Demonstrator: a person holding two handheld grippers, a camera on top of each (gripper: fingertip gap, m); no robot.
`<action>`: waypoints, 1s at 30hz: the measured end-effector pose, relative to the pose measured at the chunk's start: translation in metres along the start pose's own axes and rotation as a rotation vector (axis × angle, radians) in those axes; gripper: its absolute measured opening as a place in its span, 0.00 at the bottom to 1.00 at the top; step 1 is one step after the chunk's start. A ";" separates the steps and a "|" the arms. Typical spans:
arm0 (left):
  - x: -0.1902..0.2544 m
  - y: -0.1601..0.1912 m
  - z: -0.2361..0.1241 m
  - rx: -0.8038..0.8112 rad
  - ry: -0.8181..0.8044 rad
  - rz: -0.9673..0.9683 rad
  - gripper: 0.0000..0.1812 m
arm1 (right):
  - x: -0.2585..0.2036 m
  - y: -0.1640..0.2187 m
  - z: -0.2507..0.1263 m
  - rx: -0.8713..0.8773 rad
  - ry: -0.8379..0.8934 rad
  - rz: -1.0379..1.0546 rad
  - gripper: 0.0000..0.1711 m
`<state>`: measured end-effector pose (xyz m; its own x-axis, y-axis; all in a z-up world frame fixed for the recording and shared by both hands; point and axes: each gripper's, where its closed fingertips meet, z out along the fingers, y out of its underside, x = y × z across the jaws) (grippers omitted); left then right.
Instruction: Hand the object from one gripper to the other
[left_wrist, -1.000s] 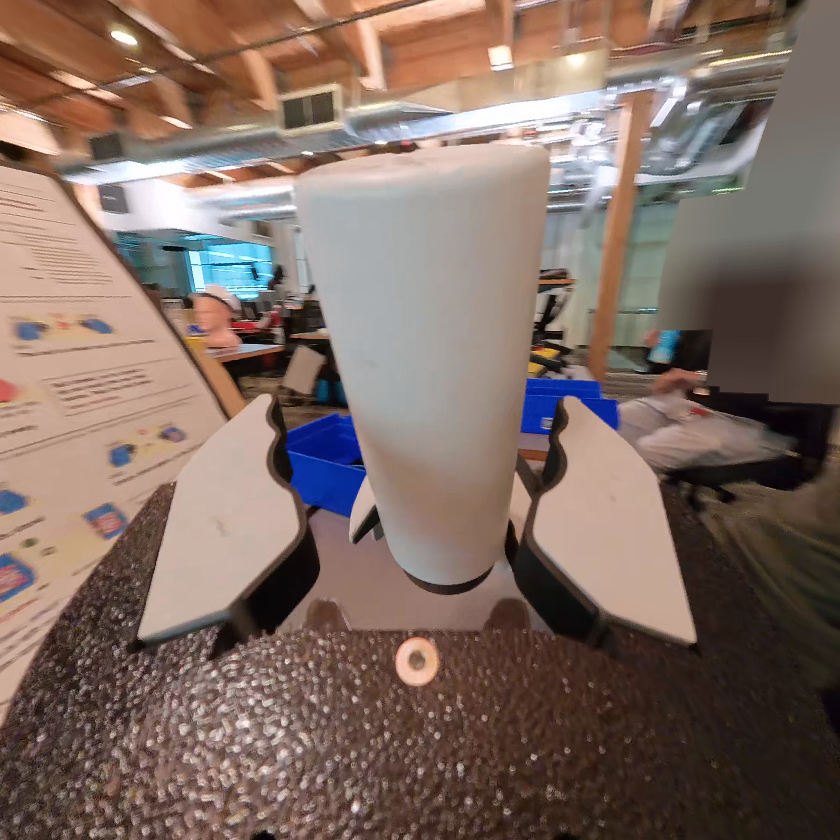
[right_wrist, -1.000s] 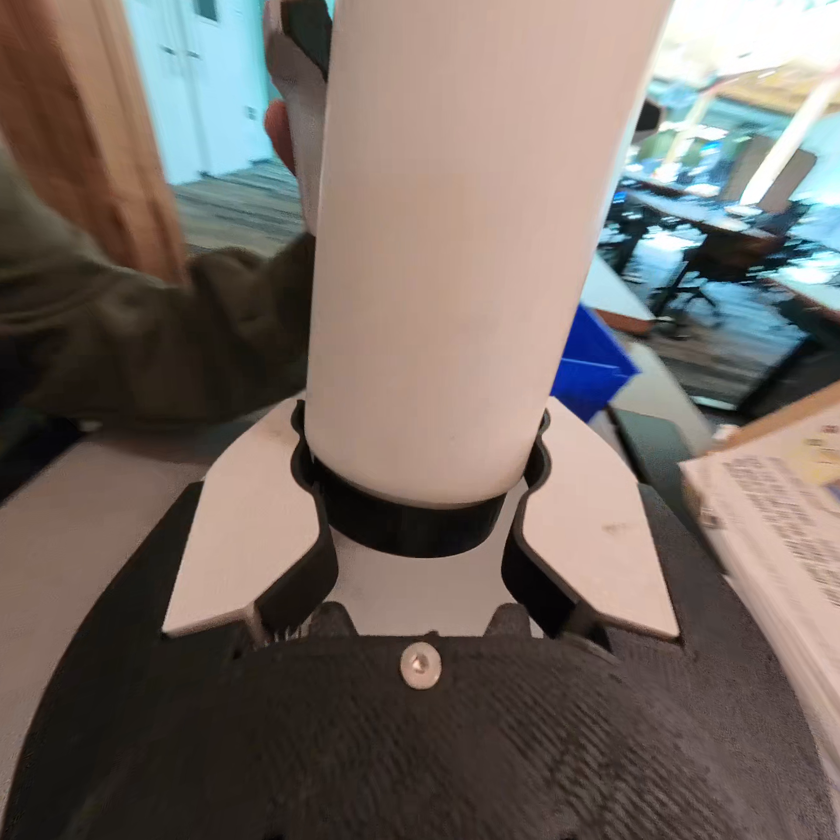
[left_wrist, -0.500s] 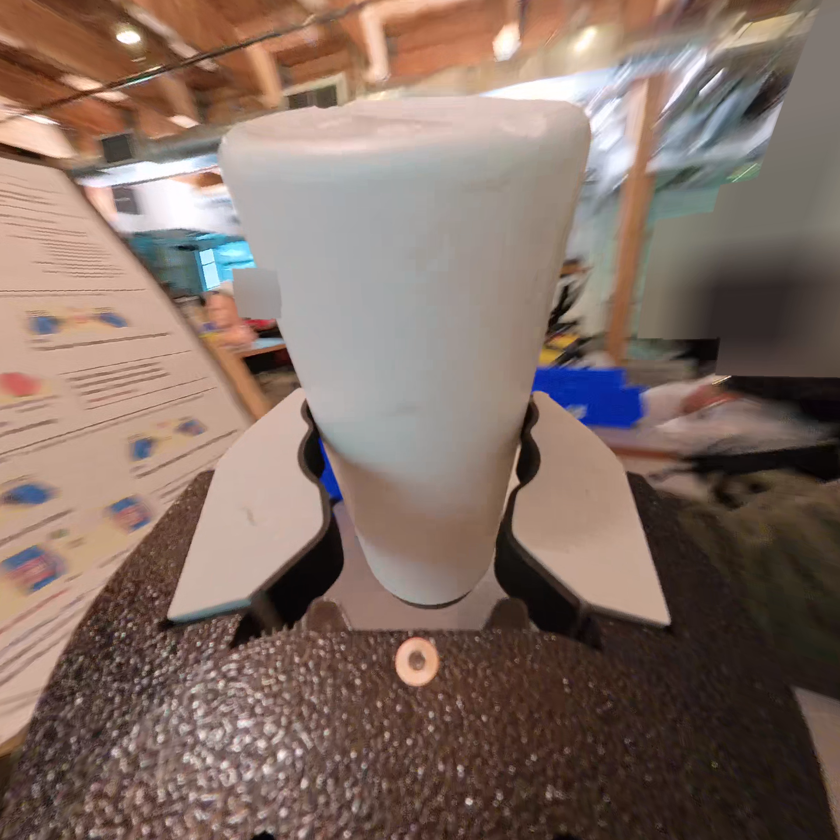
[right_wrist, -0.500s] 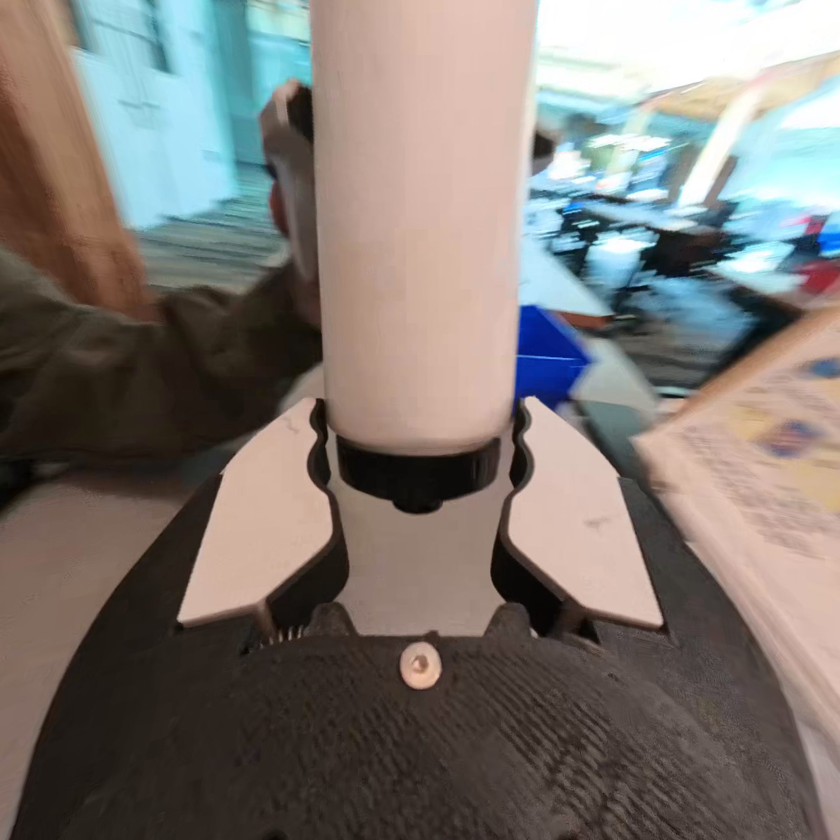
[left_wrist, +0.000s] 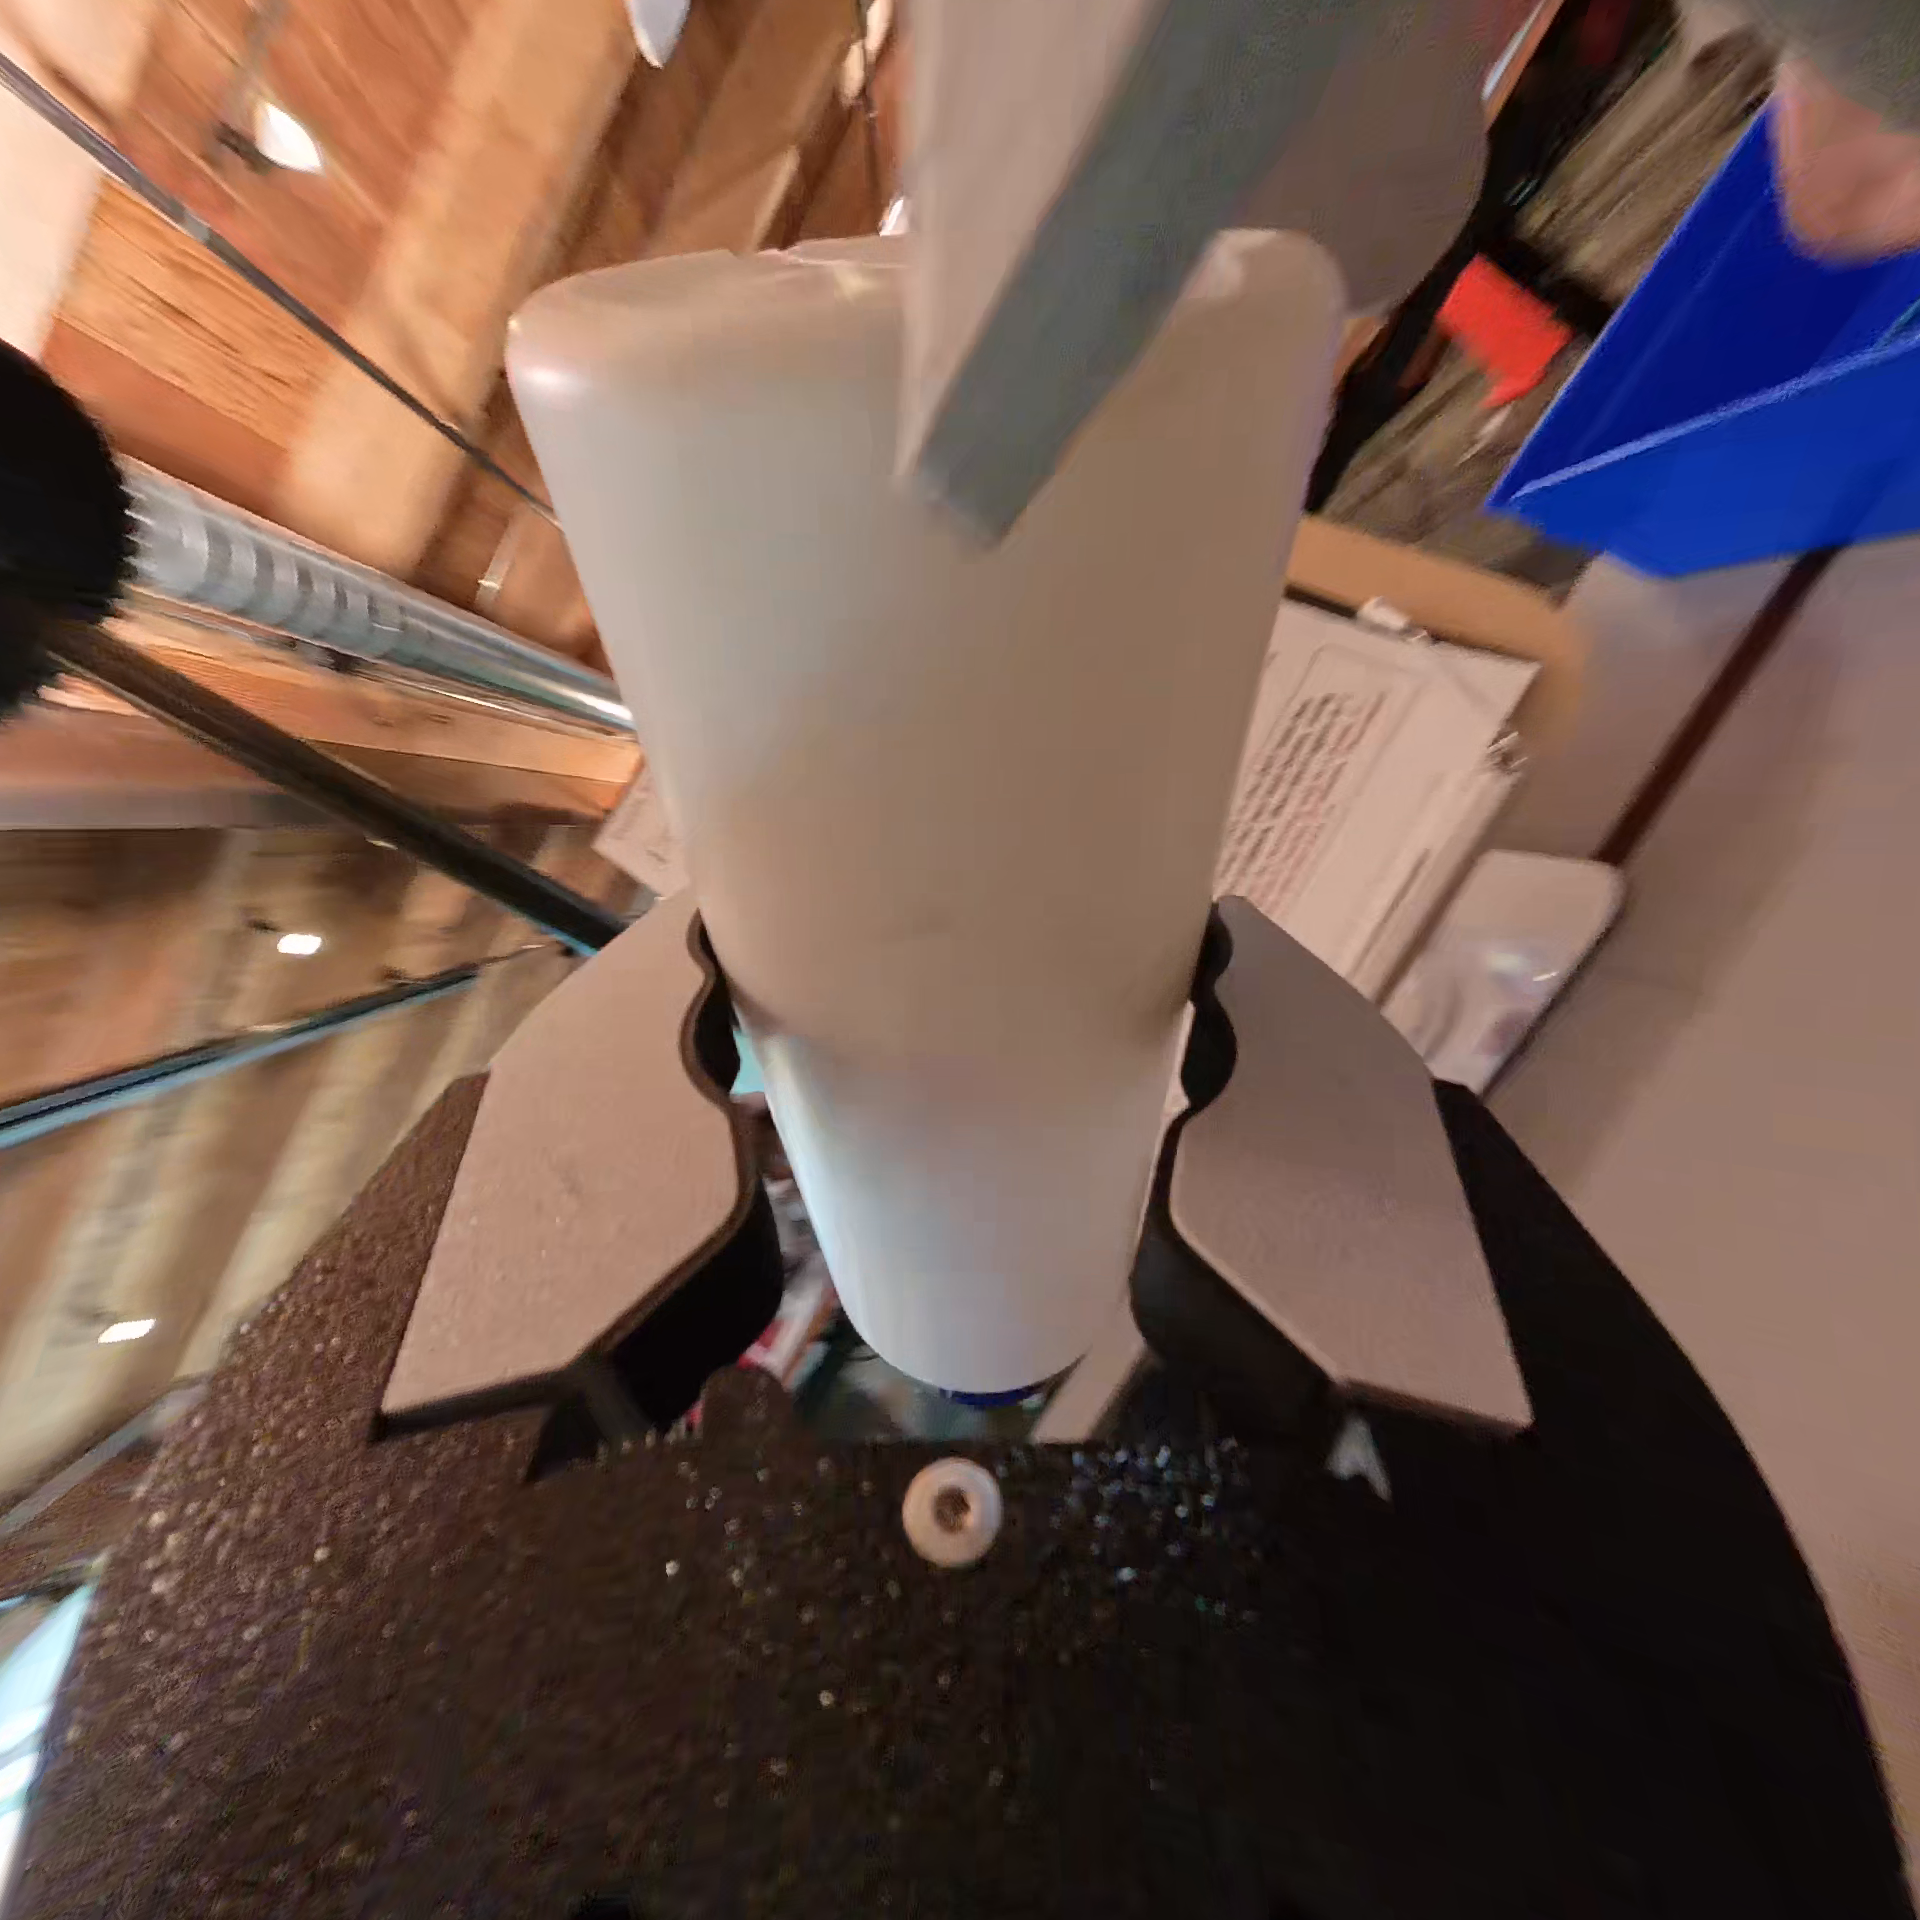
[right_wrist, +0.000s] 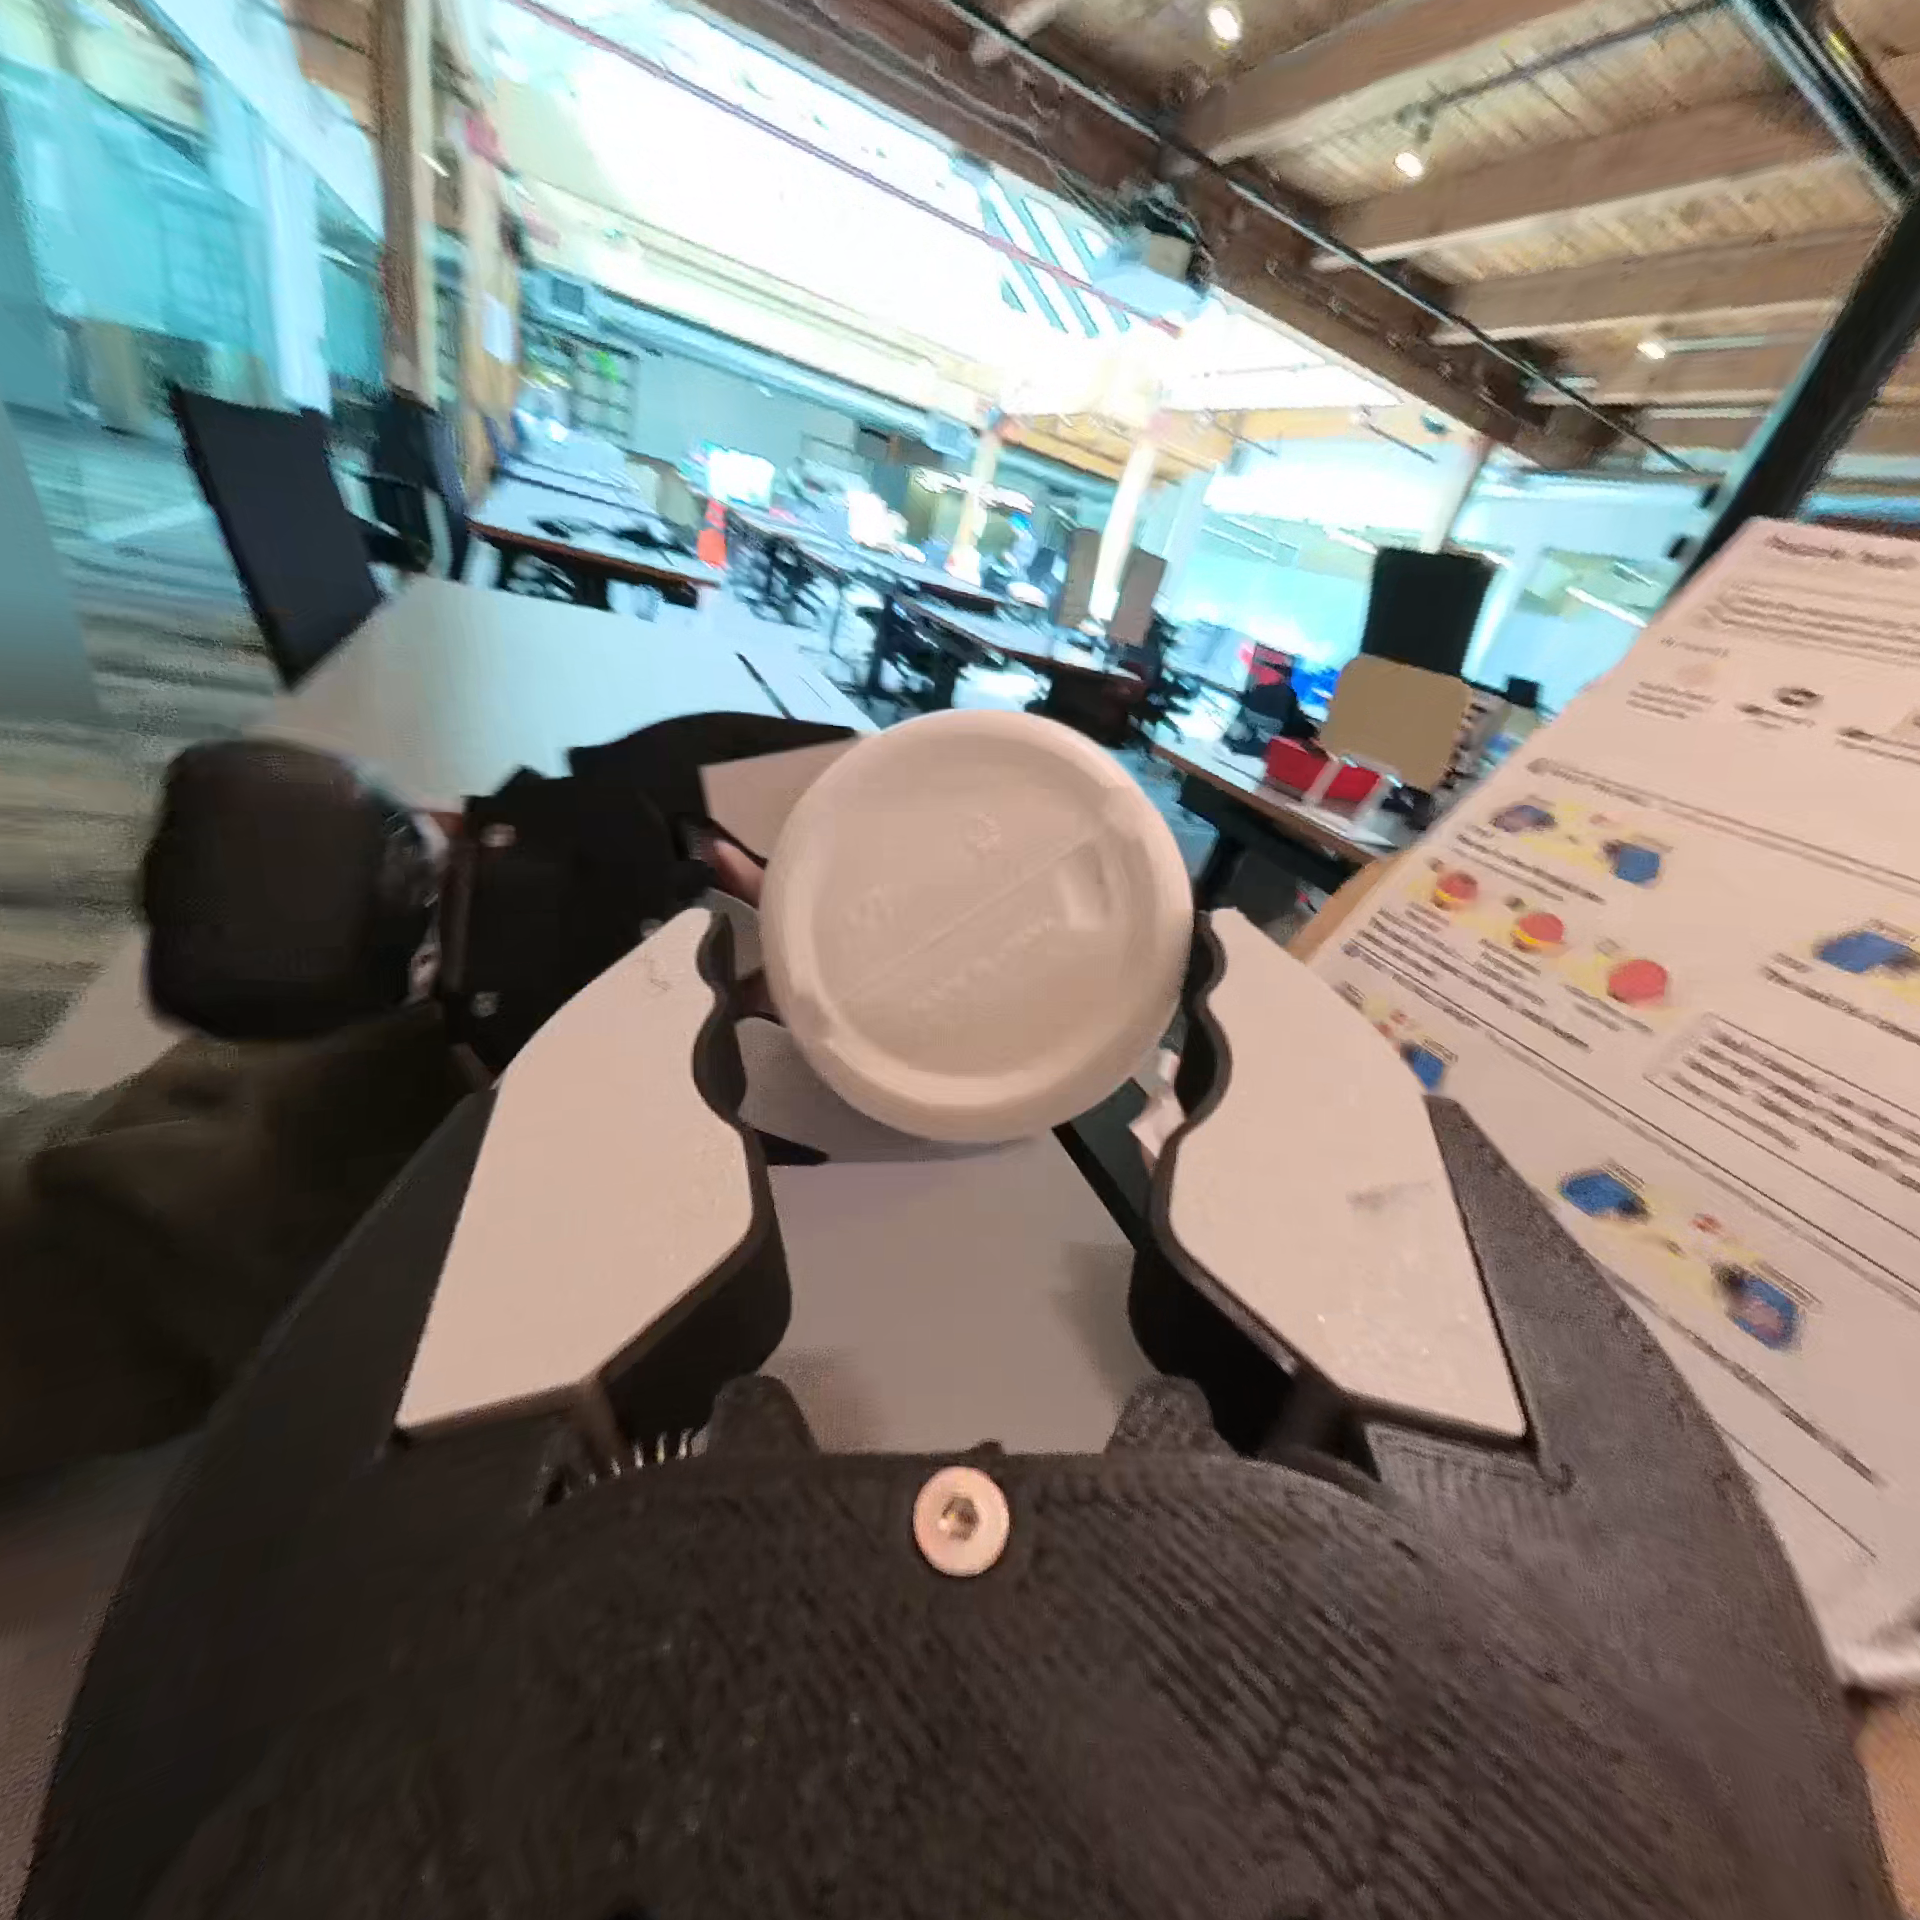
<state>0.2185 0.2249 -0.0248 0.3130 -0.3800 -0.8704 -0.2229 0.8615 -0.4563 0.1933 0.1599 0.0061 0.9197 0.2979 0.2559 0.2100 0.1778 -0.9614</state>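
A white bottle (left_wrist: 935, 727) sits upright between the fingers of my left gripper (left_wrist: 956, 925), which is shut on its lower part near the cap end. A finger (left_wrist: 1039, 260) of the right gripper lies across the bottle's far end. In the right wrist view the bottle's round base (right_wrist: 977, 925) faces the camera between the fingertips of my right gripper (right_wrist: 958, 923). The jaws stand about as wide as the base, with a small gap on the left side. The left gripper's dark body (right_wrist: 561, 842) shows behind the bottle.
A printed instruction board (right_wrist: 1662, 987) stands close on the right. A blue bin (left_wrist: 1714, 395) and a grey tabletop (left_wrist: 1714, 1039) lie to the right in the left wrist view. A dark green sleeve (right_wrist: 208, 1195) is at the left. Office desks stand far behind.
The left gripper closed on the bottle. The right gripper let go of the cap end. The bottle has swung round, so its base faces the right gripper.
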 end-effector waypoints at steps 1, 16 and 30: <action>0.000 0.001 0.001 -0.016 -0.030 0.058 0.47 | 0.004 0.005 0.001 -0.042 0.040 -0.020 0.47; 0.009 0.001 0.008 0.005 -0.167 0.236 0.47 | 0.018 0.031 0.009 -0.181 0.101 -0.047 0.52; -0.019 -0.018 -0.006 0.087 -0.376 0.108 0.52 | 0.031 -0.010 -0.015 0.086 0.108 0.077 0.52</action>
<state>0.2110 0.2147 -0.0008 0.6120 -0.1497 -0.7765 -0.1992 0.9211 -0.3346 0.2244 0.1527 0.0224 0.9632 0.2121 0.1653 0.1127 0.2398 -0.9643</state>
